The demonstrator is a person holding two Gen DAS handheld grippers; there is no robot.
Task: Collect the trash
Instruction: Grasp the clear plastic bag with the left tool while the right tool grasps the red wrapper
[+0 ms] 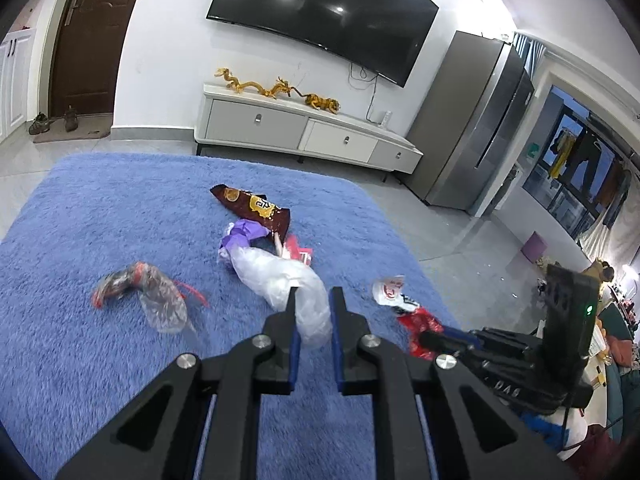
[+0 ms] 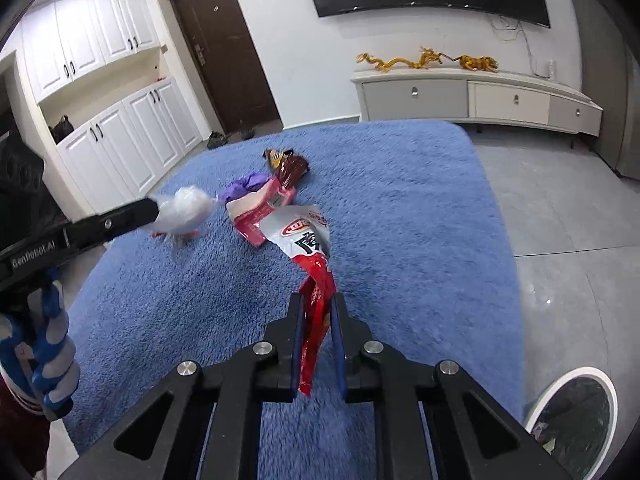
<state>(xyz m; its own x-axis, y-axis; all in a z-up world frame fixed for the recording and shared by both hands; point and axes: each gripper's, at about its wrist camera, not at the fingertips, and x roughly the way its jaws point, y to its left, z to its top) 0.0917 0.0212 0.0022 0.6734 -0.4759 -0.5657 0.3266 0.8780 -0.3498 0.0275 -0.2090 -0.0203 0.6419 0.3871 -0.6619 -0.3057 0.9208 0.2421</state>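
Your right gripper is clamped on the red tail of the red-and-white wrapper, whose long axis runs straight ahead over the blue rug. The bin sits low to its right — nearer this hand, so swing that way. Your left gripper is pinched on the clear plastic bag, farther from the bin.

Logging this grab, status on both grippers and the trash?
Left gripper shut on clear plastic bag. Right gripper shut on red-white wrapper. Brown snack bag, pink packet left on blue rug. Nothing blocking.
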